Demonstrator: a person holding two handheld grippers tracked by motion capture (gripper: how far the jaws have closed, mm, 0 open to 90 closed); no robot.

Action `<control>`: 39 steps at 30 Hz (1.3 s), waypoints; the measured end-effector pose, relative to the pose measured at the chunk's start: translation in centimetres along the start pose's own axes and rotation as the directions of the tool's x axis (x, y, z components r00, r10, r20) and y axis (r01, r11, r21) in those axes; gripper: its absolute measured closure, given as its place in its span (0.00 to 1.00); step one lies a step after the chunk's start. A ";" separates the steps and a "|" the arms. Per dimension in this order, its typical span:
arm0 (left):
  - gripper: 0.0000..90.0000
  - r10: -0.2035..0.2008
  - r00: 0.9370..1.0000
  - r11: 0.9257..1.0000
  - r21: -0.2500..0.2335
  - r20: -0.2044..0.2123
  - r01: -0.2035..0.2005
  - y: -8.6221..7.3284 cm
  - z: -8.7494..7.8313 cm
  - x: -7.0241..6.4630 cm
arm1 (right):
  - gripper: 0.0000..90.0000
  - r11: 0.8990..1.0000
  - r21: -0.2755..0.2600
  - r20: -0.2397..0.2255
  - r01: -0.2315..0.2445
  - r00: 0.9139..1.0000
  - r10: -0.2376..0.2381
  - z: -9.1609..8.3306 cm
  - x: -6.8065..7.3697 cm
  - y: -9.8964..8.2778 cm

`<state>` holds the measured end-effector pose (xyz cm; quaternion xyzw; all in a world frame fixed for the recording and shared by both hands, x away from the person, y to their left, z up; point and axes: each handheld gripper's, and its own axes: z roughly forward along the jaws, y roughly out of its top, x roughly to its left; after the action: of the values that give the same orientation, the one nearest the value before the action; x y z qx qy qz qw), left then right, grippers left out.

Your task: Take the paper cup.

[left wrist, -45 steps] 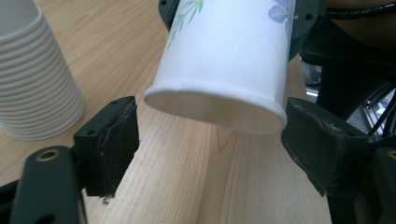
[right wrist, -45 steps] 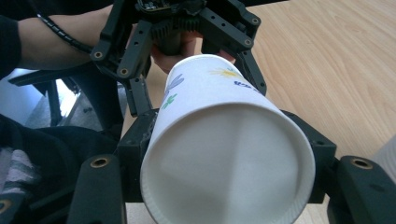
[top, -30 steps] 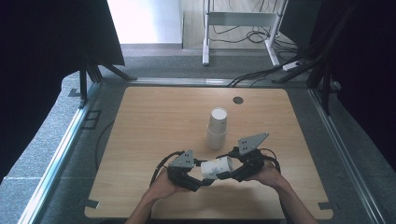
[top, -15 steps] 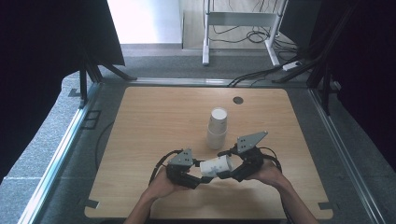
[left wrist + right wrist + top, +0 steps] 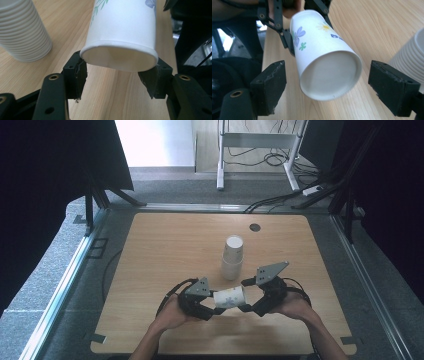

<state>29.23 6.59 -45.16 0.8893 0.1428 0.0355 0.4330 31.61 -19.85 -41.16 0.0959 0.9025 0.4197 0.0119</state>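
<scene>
1. The left gripper (image 5: pixel 216 310) has its fingers (image 5: pixel 76 75) closed on the open rim of a paper cup (image 5: pixel 230 297); the left gripper view shows both pads pressing against the rim on either side.
2. The right gripper (image 5: pixel 248 306) has its fingers (image 5: pixel 270 87) spread apart. Its jaws have just been opening. The base end of the paper cup lies between them, with a clear gap on each side; neither pad touches the cup.
3. The paper cup lies on its side above the near middle of the counter (image 5: pixel 165 245), between the two grippers: rim toward the left gripper, base toward the right gripper.
4. A stack of paper cups (image 5: pixel 232 257) stands upright on the counter, just beyond the held cup and apart from it.
5. The high view shows the whole layout: both hands coming in from the near edge, the grey plates on top of the grippers, and a small dark round mark (image 5: pixel 255 227) near the far edge of the counter.
6. The left gripper view shows the cup's hollow interior and the ribbed rims of the stack at its left.
7. The right gripper view shows the recessed base of the cup and the printed flowers (image 5: pixel 299 35) on its wall, with the left gripper's fingers clamped on the far end.
</scene>
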 end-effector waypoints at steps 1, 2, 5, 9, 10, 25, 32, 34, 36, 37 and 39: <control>0.45 0.004 1.000 1.000 0.008 -0.001 -0.004 0.1 0.0 0.0 | 0.16 1.000 0.017 0.005 0.001 1.000 -0.001 0.0 0.0 0.0; 0.45 0.005 1.000 1.000 0.022 -0.005 -0.005 0.1 0.0 0.0 | 0.16 0.999 0.042 0.008 0.007 1.000 -0.008 0.0 0.0 0.1; 0.45 0.027 0.999 0.997 0.074 -0.019 -0.026 0.5 0.0 0.1 | 0.15 0.996 0.086 0.008 0.019 1.000 -0.020 0.2 0.2 0.2; 0.45 0.054 0.998 0.989 0.140 -0.025 -0.050 1.0 0.1 0.1 | 0.15 0.990 0.138 0.018 0.042 0.999 -0.045 0.6 0.4 0.4; 0.45 0.061 0.998 0.986 0.159 -0.025 -0.056 1.2 0.1 0.1 | 0.14 0.986 0.159 0.021 0.054 0.998 -0.058 0.8 0.5 0.5; 0.45 0.175 0.985 0.920 0.357 -0.004 -0.162 3.5 1.2 -0.6 | 0.22 0.893 0.392 0.001 0.221 0.971 -0.241 3.3 1.7 1.7; 0.45 0.196 0.981 0.896 0.407 -0.003 -0.178 4.2 1.5 -1.0 | 0.28 0.849 0.461 -0.010 0.258 0.958 -0.286 4.4 1.9 2.0; 0.45 0.194 0.981 0.897 0.406 -0.005 -0.175 4.2 1.7 -1.1 | 0.30 0.840 0.472 -0.015 0.268 0.955 -0.297 4.6 2.0 2.1; 0.45 0.168 0.986 0.910 0.387 -0.014 -0.149 4.1 1.9 -1.4 | 0.32 0.837 0.478 -0.011 0.266 0.955 -0.297 4.7 2.0 2.1; 0.45 0.169 0.985 0.908 0.391 -0.014 -0.150 4.1 1.9 -1.4 | 0.34 0.837 0.480 -0.014 0.262 0.957 -0.291 4.7 2.0 2.1; 0.45 0.168 0.986 0.909 0.389 -0.021 -0.147 4.1 2.1 -1.5 | 0.35 0.835 0.483 -0.020 0.263 0.957 -0.289 4.8 2.0 2.0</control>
<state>29.12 2.21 -43.16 0.9644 0.0864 0.0654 0.2411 30.42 -14.59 -42.66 -0.0240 0.9818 0.1738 0.0724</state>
